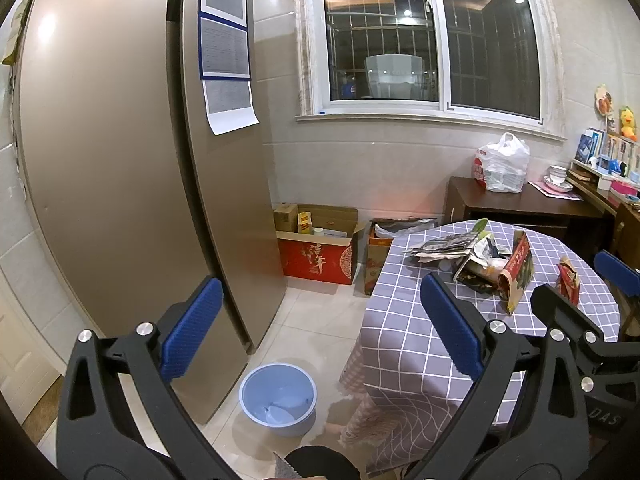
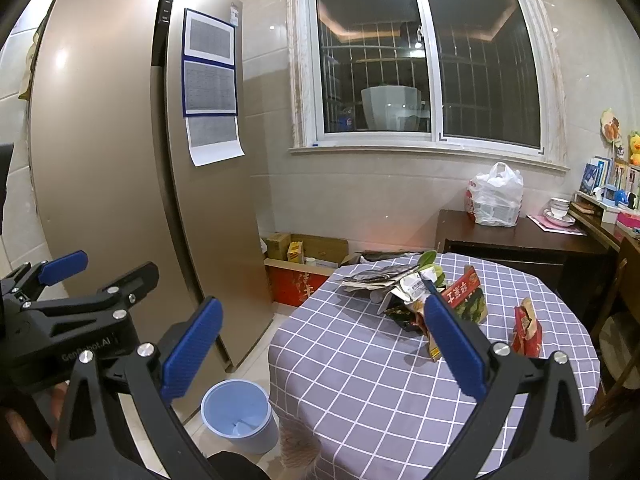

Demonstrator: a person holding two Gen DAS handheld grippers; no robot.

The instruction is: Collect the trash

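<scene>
A pile of snack wrappers and crumpled papers [image 1: 480, 256] lies on a round table with a grey checked cloth [image 1: 420, 344]; it also shows in the right wrist view [image 2: 420, 292]. A small red wrapper [image 2: 527, 328] stands apart to the right [image 1: 568, 278]. A light blue bin [image 1: 278, 398] stands on the floor by the table's left side [image 2: 236, 414]. My left gripper [image 1: 320, 328] is open and empty, short of the table. My right gripper [image 2: 320, 344] is open and empty above the table's near part.
A tall bronze fridge [image 1: 120, 160] fills the left. Cardboard boxes [image 1: 320, 244] sit under the window. A dark wooden sideboard [image 2: 520, 240] with a white plastic bag [image 2: 496, 196] and bowls stands at the back right. A chair [image 2: 616, 320] stands right of the table.
</scene>
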